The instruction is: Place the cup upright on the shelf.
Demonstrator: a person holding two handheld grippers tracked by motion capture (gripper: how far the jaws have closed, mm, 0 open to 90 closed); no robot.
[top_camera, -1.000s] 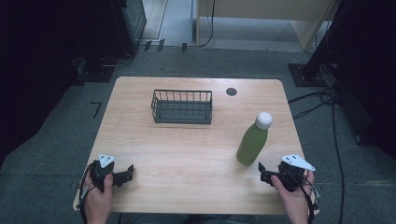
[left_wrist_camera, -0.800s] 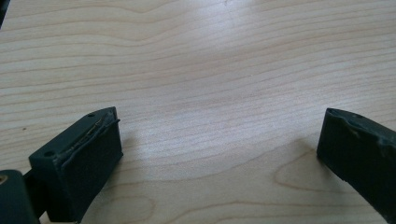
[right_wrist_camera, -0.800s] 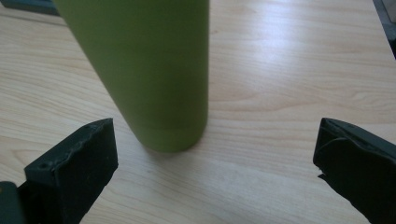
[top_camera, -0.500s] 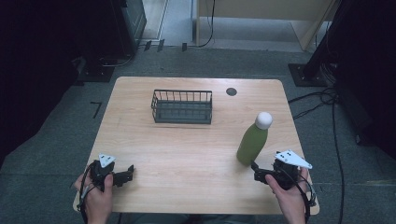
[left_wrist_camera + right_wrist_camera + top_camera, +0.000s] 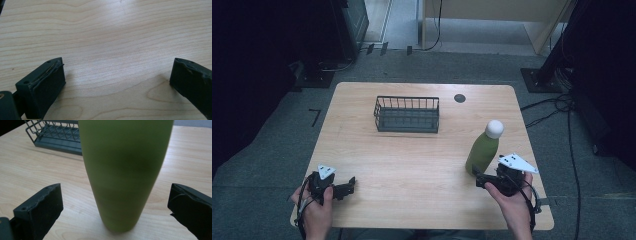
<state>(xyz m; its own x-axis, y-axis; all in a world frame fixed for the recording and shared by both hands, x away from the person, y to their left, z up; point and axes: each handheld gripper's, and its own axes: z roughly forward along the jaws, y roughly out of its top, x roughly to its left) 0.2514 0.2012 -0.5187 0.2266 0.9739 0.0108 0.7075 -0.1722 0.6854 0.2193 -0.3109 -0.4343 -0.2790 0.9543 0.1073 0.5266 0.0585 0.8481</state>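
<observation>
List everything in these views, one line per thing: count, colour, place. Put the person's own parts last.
table: one, light wood, centre of the high view.
wire basket: one, dark grey, far middle of the table.
bottle: one, green with white cap, upright at the table's right, between the right gripper's open jaws.
round hole: one, dark, far edge of the table.
left gripper: one, black, open, near left corner.
right gripper: one, black, open, at the bottle's base.
hands: two, near edge.

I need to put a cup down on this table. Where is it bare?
Bare wood runs between the wire basket and the near edge, and left of the basket. It is crowded by the green bottle, where the right gripper waits with open fingers.
</observation>
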